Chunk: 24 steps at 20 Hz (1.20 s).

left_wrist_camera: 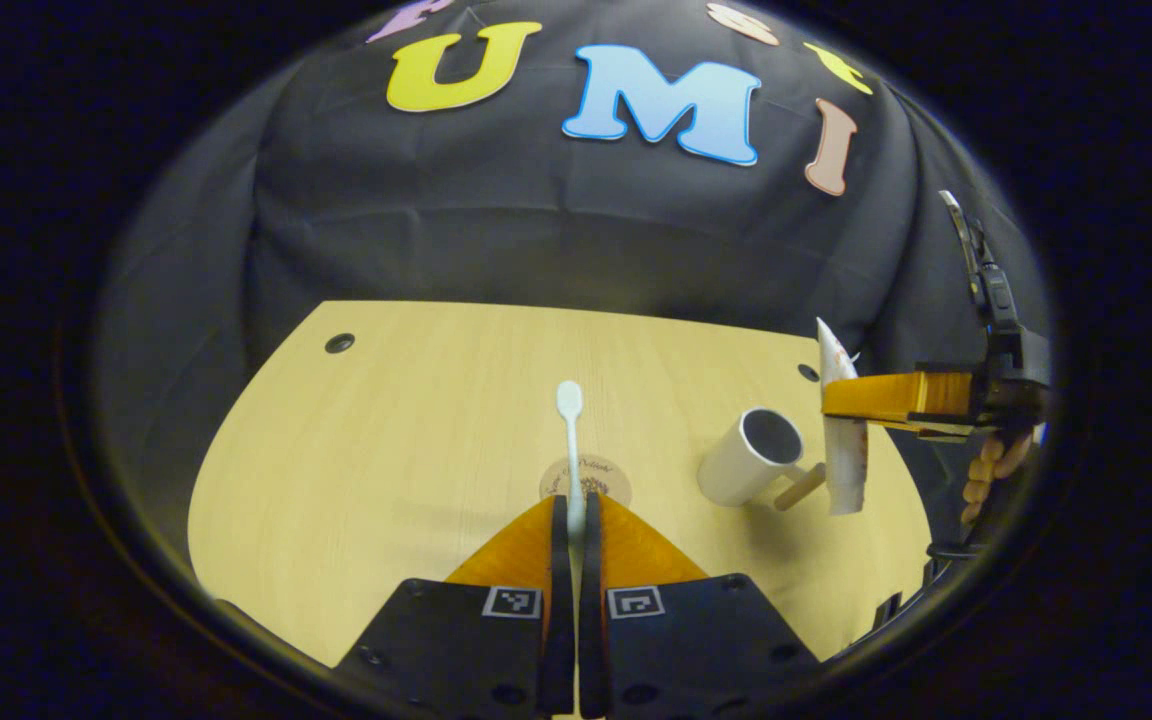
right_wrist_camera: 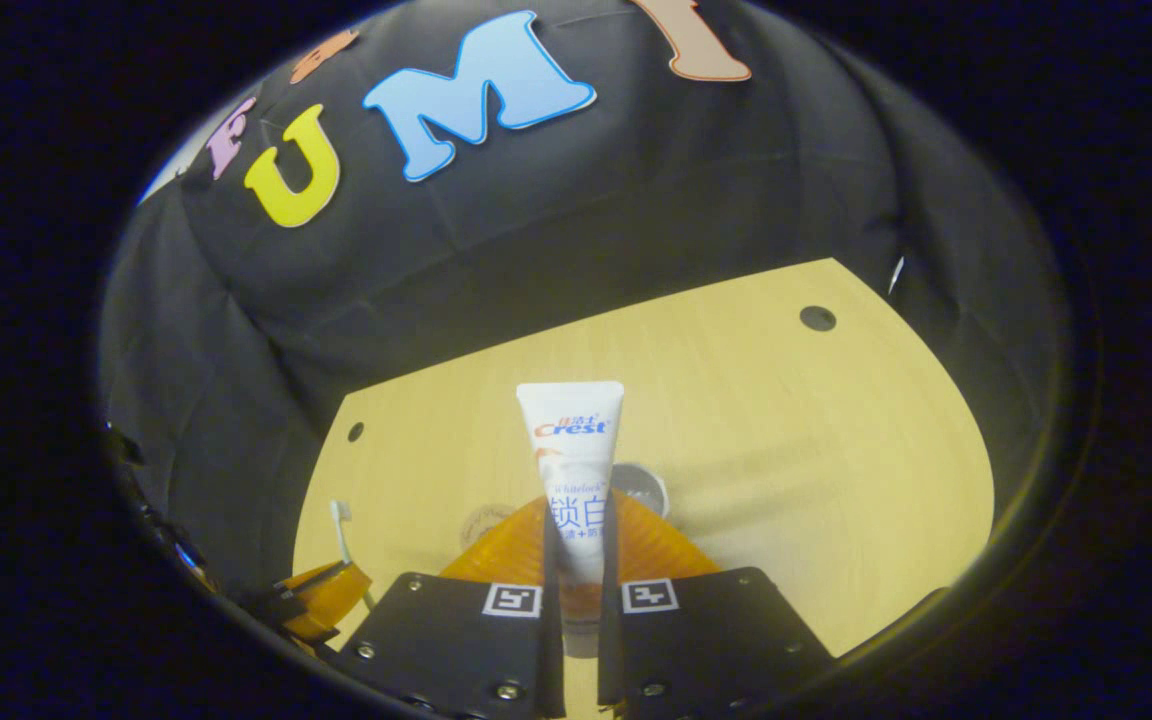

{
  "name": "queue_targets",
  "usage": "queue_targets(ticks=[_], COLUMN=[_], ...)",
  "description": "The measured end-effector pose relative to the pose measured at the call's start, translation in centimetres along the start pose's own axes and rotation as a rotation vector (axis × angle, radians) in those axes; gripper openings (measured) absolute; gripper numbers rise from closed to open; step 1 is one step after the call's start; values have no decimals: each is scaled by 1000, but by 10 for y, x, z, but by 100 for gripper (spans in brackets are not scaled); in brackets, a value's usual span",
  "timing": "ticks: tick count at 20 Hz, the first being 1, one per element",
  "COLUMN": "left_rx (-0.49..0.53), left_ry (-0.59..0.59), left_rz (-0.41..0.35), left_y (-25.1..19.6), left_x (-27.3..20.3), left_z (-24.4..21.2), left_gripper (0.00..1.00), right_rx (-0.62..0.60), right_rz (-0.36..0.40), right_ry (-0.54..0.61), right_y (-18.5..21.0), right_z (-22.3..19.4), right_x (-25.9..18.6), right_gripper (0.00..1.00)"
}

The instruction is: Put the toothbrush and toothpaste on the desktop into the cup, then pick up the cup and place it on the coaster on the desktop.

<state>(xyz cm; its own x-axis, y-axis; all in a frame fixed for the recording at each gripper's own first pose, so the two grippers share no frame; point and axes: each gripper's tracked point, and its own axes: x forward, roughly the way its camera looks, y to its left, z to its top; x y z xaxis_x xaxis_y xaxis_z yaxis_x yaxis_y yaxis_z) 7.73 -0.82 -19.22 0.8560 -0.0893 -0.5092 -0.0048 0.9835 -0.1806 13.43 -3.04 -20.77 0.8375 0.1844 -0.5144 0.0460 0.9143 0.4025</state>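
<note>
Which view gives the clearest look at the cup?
The left gripper view: the cup stands unobstructed on the desktop, its opening and handle visible. In the right gripper view just a sliver of its rim peeks out behind the toothpaste.

Light wooden desktop [left_wrist_camera: 386, 450]: white cup [left_wrist_camera: 748, 457] standing, round coaster [left_wrist_camera: 591, 480] beside it.

The white toothbrush [left_wrist_camera: 569, 440] stood pinched upright, head up. The white toothpaste [right_wrist_camera: 576, 470] tube hung clamped above the white cup [left_wrist_camera: 751, 457], beside the round coaster [left_wrist_camera: 586, 480].
</note>
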Motion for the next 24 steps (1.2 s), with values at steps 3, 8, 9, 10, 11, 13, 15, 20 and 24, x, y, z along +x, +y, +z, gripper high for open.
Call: queue_targets(ticks=[3,8,9,10,11,13,15,20,24], left_rx=[12,10,8,7,6,-3,-12,-2,-14], left_ry=[-16,-4,-7,-9,-10,-15,-23,-49,-57], left_rz=[9,32,34,38,43,54,63,81,80], left_y=[4,14,14,15,15,17,20,23,20], left_x=[-1,1,-1,-3,-7,-10,-12,-20,-21], left_z=[10,10,12,13,16,21,21,29,30], left_gripper=[10,10,10,10,10,10,10,10,10], right_rx=[29,6,-12,-41,-70,-96,-96,-82,-93], right_rz=[-13,-14,-20,-30,-38,-33,-39,-56,-54], right_ry=[-52,-104,-107,-116,-124,-146,-160,-166,-172], right_y=[-2,1,0,-2,-4,-5,-8,-20,-20], right_z=[27,48,43,41,39,35,28,12,11], right_x=[20,54,61,66,72,78,82,84,77], right_gripper=[15,15,15,15,15,15,15,14,19])
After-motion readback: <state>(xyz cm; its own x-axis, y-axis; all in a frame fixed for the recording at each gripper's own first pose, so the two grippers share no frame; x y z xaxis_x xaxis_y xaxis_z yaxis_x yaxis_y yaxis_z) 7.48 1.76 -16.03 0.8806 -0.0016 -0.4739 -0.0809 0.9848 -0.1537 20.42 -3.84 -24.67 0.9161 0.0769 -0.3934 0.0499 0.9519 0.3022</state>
